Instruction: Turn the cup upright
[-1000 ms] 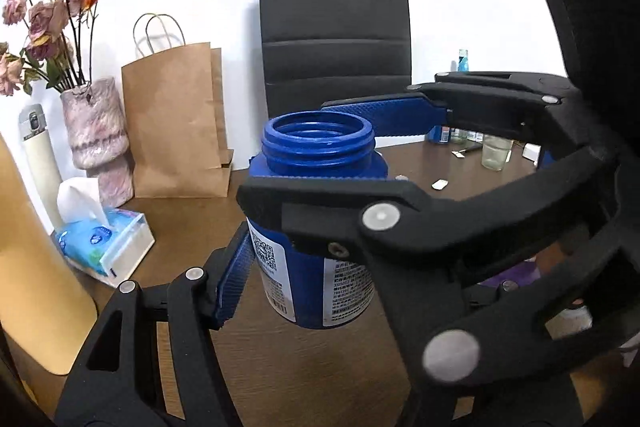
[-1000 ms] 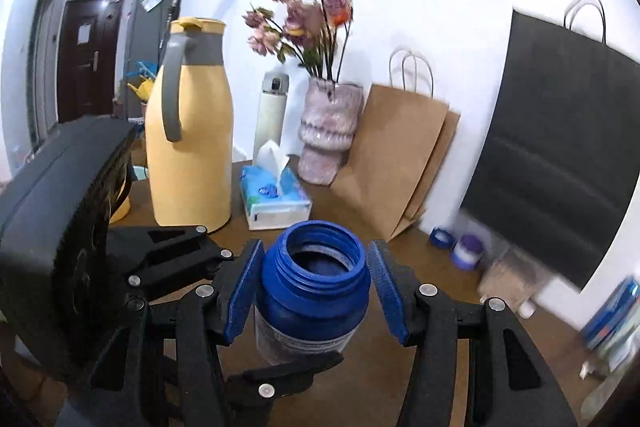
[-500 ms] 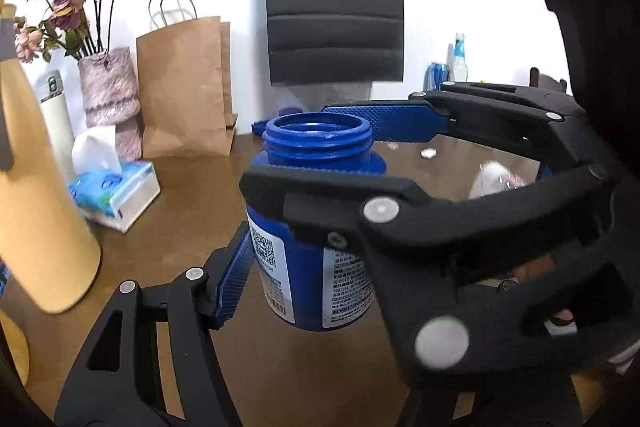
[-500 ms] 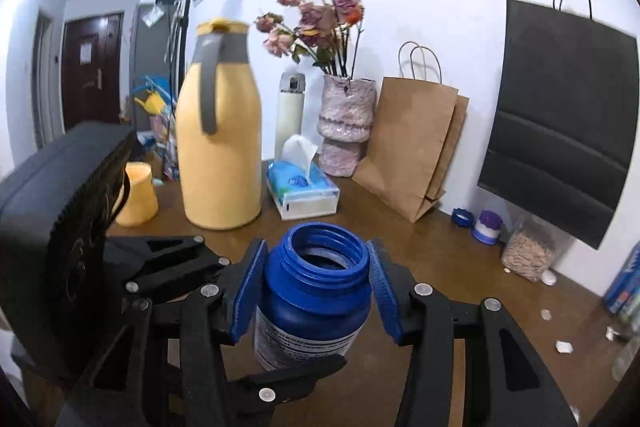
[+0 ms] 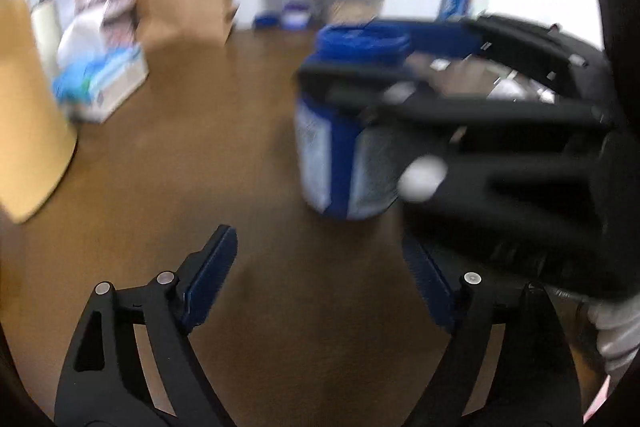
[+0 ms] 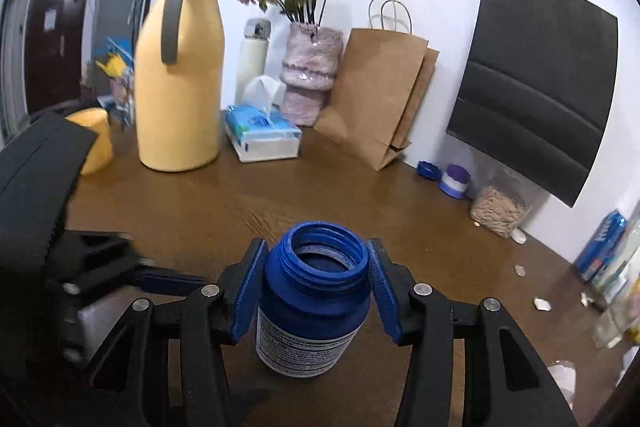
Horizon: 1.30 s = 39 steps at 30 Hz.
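The cup is a blue plastic jar (image 6: pixel 316 307) with a white label. It is upright, with its open threaded mouth facing up. My right gripper (image 6: pixel 316 251) is shut on it, a blue pad pressed to each side of its shoulder. I cannot tell whether its base rests on the brown table (image 6: pixel 224 211). In the blurred left wrist view the jar (image 5: pixel 340 147) sits right of centre in the right tool's black linkage (image 5: pixel 520 155). My left gripper (image 5: pixel 316 239) is open and holds nothing, a short way in front of the jar.
A yellow jug (image 6: pixel 178 79), a tissue box (image 6: pixel 262 135), a flower vase (image 6: pixel 310 75) and a brown paper bag (image 6: pixel 376 95) line the back wall. A black bag (image 6: pixel 536 83) hangs to the right. Small lids, a snack bag (image 6: pixel 498 211) and scraps lie at the right.
My left gripper has let go of the jar, opened and pulled back towards me. The right gripper still holds the jar and has brought it lower, close to the table.
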Tool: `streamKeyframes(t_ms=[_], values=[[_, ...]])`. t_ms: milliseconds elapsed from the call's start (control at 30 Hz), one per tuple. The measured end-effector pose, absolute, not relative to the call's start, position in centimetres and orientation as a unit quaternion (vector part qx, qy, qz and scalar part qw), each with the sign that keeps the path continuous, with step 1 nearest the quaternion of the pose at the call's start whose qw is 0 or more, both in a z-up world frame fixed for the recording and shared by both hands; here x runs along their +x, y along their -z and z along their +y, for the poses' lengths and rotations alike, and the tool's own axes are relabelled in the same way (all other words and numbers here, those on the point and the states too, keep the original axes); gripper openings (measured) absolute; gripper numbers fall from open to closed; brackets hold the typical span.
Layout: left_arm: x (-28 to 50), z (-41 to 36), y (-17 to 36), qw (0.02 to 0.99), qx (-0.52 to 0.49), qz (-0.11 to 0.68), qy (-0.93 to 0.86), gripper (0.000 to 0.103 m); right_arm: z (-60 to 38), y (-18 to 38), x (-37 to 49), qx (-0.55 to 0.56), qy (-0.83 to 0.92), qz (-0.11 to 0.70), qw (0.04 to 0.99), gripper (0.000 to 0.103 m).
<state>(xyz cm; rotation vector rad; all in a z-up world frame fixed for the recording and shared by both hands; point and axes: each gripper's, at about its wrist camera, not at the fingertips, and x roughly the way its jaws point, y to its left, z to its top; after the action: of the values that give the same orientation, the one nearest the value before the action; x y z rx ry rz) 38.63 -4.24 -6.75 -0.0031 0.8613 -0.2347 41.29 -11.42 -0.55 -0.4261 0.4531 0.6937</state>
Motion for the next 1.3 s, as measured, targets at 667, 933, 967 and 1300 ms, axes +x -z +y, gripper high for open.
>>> streamKeyframes(t_ms=[667, 933, 967, 1300], values=[[29.6, 2.2, 2.2, 0.92, -0.057, 0.386, 0.026, 0.101, -22.9, -4.0, 34.5, -0.085, -0.241, 0.256, 0.932, 0.089], [25.2, 2.1, -0.1, 0.936, -0.055, 0.347, 0.018, 0.103, -29.8, -4.5, 29.6, -0.025, -0.179, 0.275, 0.944, 0.089], [24.5, 1.9, -0.4, 0.938, -0.052, 0.343, 0.018, 0.103, -29.9, -4.6, 28.6, -0.025, -0.176, 0.272, 0.946, 0.089], [15.0, 0.3, -2.8, 0.966, -0.02, 0.259, 0.008, 0.103, -29.5, -5.2, 19.2, -0.013, -0.183, 0.217, 0.959, 0.089]])
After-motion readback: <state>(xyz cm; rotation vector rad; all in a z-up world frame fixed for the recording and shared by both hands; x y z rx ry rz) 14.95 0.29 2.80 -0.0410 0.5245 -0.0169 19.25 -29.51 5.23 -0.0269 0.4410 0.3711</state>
